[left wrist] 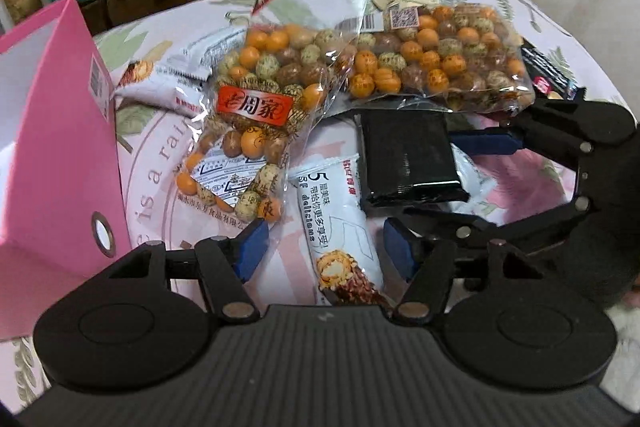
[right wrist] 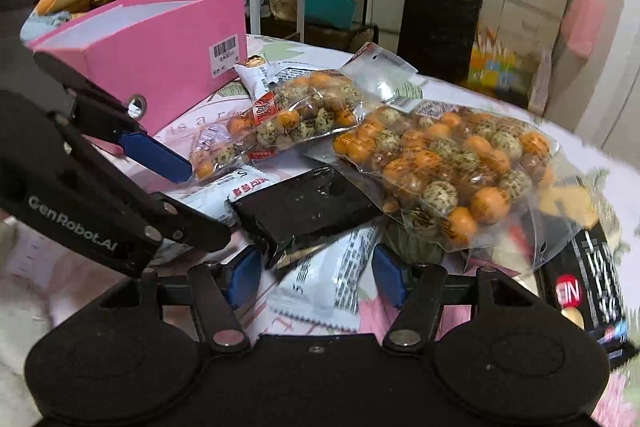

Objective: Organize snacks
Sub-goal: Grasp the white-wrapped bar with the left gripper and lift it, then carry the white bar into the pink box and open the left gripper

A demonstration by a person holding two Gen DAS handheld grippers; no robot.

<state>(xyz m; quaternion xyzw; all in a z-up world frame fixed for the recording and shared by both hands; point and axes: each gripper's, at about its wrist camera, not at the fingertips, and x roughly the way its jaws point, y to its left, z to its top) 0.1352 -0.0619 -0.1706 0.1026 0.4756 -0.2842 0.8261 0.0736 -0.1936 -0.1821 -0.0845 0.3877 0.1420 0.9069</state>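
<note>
Snacks lie piled on a floral cloth. Two clear bags of orange and speckled coated nuts (left wrist: 260, 95) (left wrist: 436, 63) (right wrist: 448, 171) lie at the back, with a black packet (left wrist: 408, 155) (right wrist: 308, 207) in front of them. A white snack-bar packet (left wrist: 340, 227) lies between the blue pads of my left gripper (left wrist: 325, 249), which is open just above it. My right gripper (right wrist: 317, 275) is open over another white packet (right wrist: 324, 283), close to the black packet's near corner. Each gripper shows in the other's view: the right (left wrist: 428, 175), the left (right wrist: 208, 203).
An open pink box (left wrist: 52, 131) (right wrist: 160, 67) stands at the left of the pile. More white packets (left wrist: 160, 87) lie beside it. A black packet with red print (right wrist: 588, 287) lies at the right edge. Furniture, bags and boxes stand beyond the cloth.
</note>
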